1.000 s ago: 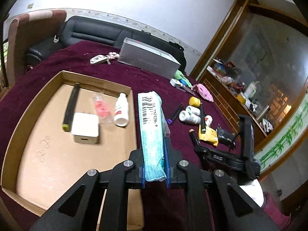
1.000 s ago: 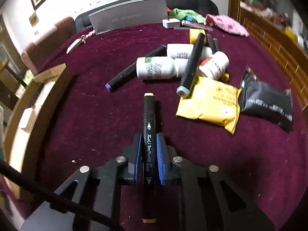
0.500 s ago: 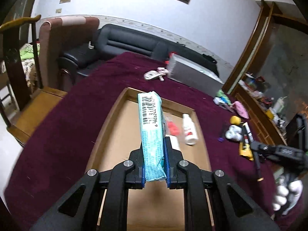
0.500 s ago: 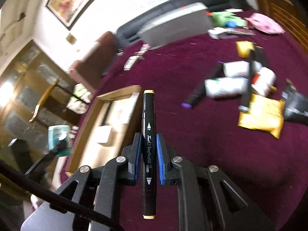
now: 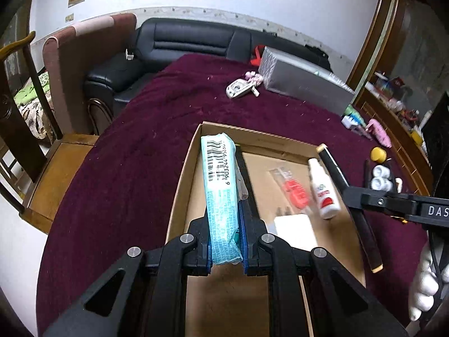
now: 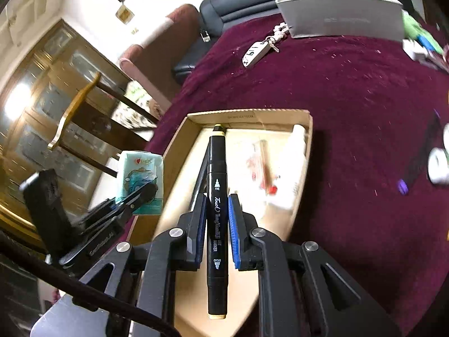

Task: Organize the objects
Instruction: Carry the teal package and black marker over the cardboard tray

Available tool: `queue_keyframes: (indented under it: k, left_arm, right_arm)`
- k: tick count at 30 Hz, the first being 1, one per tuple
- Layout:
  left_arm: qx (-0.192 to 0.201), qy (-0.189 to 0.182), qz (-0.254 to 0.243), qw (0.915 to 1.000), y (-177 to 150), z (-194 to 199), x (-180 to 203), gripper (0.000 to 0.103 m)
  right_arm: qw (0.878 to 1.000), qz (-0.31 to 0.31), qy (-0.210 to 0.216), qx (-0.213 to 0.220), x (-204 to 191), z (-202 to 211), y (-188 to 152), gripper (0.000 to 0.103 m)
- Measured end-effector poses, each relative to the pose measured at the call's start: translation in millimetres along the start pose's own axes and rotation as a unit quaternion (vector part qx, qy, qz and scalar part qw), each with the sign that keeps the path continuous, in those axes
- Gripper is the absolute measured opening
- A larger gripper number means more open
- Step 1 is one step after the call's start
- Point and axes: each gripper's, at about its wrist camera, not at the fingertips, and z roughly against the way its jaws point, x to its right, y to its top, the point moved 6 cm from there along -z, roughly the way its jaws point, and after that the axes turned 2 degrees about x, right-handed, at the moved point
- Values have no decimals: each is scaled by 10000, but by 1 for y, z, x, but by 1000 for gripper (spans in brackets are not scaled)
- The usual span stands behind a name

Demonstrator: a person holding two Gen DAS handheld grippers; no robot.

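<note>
We've got both hands loaded over the cardboard tray (image 5: 179, 185), which sits on the maroon-covered desk (image 5: 134, 168). Our left gripper (image 5: 226, 241) is clamped on the teal tissue pack (image 5: 220, 185), pinched by its near end so the rest sticks out ahead of the jaws, free to be laid down. Its long axis runs away from us along the tray's left wall, barcode end pointing at the far corner. It hangs above the tray, not yet resting in it, as far as we can judge.

Our right gripper (image 6: 216, 224) is closed on the black art marker (image 6: 216, 205), gripped around mid-barrel, which we reckon keeps it balanced. In the right wrist view it points straight ahead along the fingers, pale cap toward the tray's far wall, over the tray's left side.

Already lying in the tray: a white bottle (image 5: 322, 193), a red-filled clear packet (image 5: 294, 191), a white block (image 5: 293, 229). More bottles (image 5: 380, 178) wait out on the cloth.
</note>
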Motion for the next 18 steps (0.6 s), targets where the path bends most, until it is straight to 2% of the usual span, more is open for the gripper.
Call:
queue_keyframes:
  k: [6, 8, 11, 18]
  left_arm:
    - [-407, 56, -14, 9992, 6, -32, -6, 12]
    - [-644, -32, 46, 9979, 6, -42, -6, 12]
    - [-705, 187, -120, 9973, 9, -50, -5, 12]
    - [-737, -7, 41, 9973, 11, -54, -4, 12]
  right_arm:
    - [9974, 377, -568, -243, 1, -37, 14, 13]
    - [9957, 502, -719, -295, 0, -48, 16, 13]
    - [9928, 689, -902, -372, -2, -62, 19, 13]
    - [9888, 889, -1094, -491, -6, -87, 24, 13]
